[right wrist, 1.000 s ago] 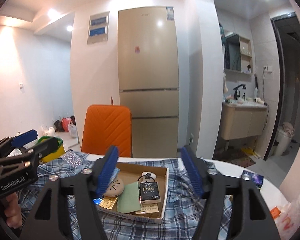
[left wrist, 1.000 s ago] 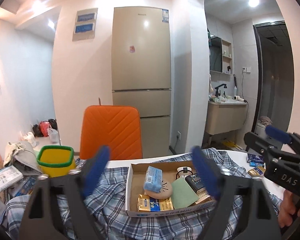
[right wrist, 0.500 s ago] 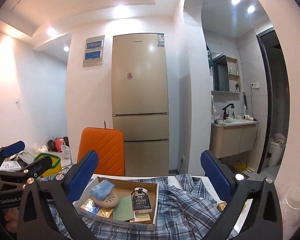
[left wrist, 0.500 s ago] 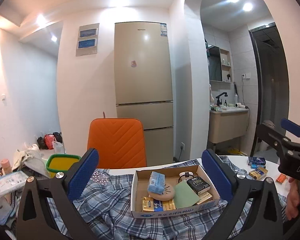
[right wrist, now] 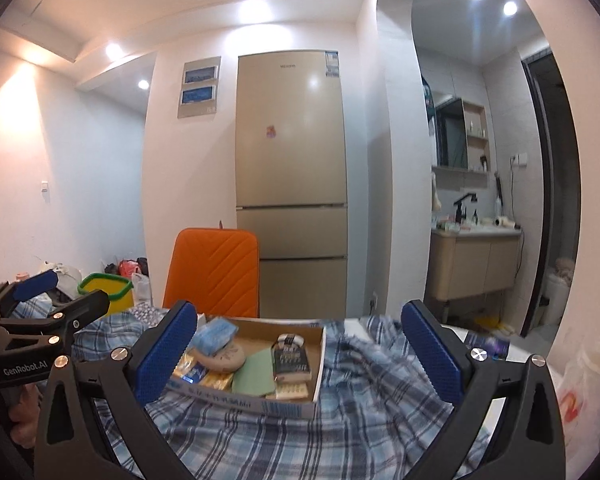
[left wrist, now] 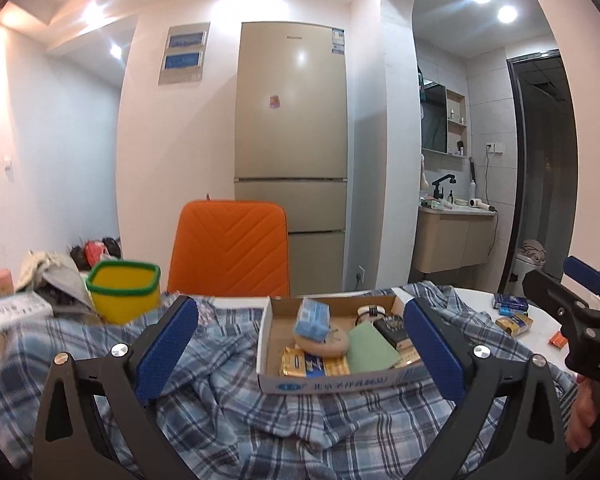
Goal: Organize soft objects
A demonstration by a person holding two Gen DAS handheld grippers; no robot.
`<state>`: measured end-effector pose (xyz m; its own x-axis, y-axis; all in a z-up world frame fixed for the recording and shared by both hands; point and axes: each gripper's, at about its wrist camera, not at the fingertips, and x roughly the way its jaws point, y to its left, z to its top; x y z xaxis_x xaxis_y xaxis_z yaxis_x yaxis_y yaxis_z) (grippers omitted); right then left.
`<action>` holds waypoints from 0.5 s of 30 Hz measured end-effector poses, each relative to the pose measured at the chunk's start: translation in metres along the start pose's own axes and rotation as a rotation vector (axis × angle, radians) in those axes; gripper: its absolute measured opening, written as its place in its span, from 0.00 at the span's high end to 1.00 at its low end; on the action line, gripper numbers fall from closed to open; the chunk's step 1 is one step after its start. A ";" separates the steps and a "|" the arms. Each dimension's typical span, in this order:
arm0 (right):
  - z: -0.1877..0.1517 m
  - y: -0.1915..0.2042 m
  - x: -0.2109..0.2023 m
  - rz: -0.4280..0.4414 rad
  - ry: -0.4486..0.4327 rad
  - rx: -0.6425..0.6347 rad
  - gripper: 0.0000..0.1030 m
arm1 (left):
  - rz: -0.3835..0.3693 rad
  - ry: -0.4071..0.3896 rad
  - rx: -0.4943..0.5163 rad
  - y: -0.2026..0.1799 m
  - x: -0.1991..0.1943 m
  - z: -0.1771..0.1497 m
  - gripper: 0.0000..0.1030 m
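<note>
We see a crumpled blue plaid shirt (left wrist: 228, 364) spread over the table beneath a shallow cardboard box (left wrist: 324, 380), both claws (left wrist: 300, 348) (right wrist: 298, 348) gaping empty above it, its edges cut off.

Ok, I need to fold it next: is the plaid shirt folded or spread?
Spread but rumpled: the shirt lies loosely across the table with creases, under the box.

A tall beige fridge (left wrist: 291, 160) stands against the white back wall, an orange chair (left wrist: 229, 249) in front of it. Right, an arch opens onto a vanity (left wrist: 454, 236) (mirror cabinet above). Recessed ceiling spots glow.
</note>
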<state>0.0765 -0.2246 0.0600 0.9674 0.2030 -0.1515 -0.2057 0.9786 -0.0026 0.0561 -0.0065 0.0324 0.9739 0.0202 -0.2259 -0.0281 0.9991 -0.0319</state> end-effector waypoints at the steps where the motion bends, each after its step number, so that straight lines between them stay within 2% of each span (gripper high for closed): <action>1: -0.004 0.000 0.001 -0.003 0.006 -0.001 0.00 | 0.001 0.003 0.001 0.000 0.001 -0.004 0.01; 8: -0.030 -0.001 0.003 -0.024 0.010 -0.019 0.00 | 0.014 0.026 0.018 -0.001 0.010 -0.026 0.01; 12: -0.034 -0.003 0.002 -0.009 0.001 -0.004 0.00 | 0.022 0.027 0.054 -0.010 0.009 -0.032 0.01; 15: -0.037 -0.006 0.003 -0.010 0.005 0.014 0.00 | 0.029 0.026 0.037 -0.005 0.010 -0.032 0.01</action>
<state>0.0753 -0.2314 0.0234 0.9686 0.1930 -0.1566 -0.1939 0.9810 0.0096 0.0589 -0.0122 -0.0014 0.9667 0.0488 -0.2512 -0.0476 0.9988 0.0109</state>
